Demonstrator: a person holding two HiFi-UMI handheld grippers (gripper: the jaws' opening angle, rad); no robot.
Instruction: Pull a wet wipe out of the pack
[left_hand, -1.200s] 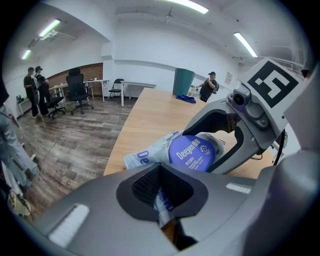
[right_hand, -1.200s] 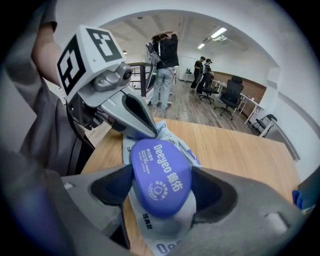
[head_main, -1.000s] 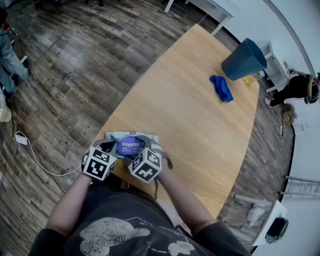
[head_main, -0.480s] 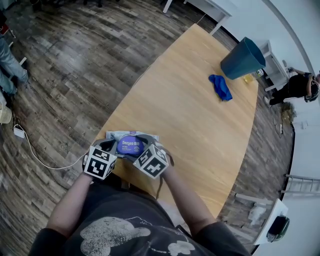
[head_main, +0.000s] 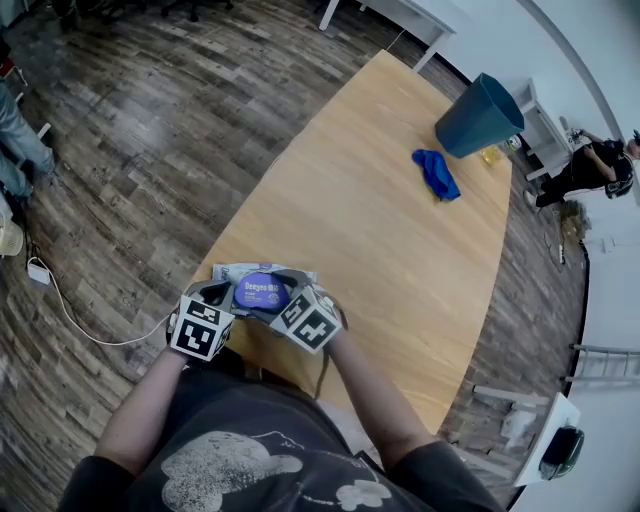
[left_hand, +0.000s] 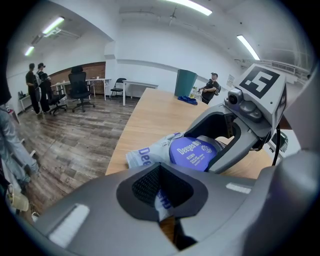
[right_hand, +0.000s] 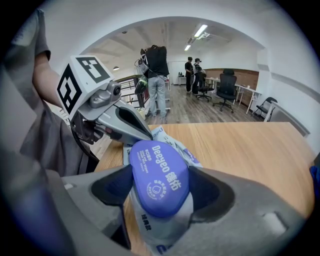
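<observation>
The wet wipe pack, white with a purple oval lid, lies at the near end of the wooden table. My left gripper is shut on the pack's left edge; in the left gripper view the printed wrapper is pinched between its jaws. My right gripper comes in from the right, its jaws closed against both sides of the purple lid. In the right gripper view the lid fills the gap between the jaws, and the left gripper sits just behind the pack.
A blue cloth and a teal bin sit at the table's far end. A person stands beyond it. The table's edge runs just left of the pack; a cable lies on the floor. Several people stand in the room behind.
The right gripper has rolled a little about the lid, its marker cube turning. The left gripper and the pack have stayed put.
</observation>
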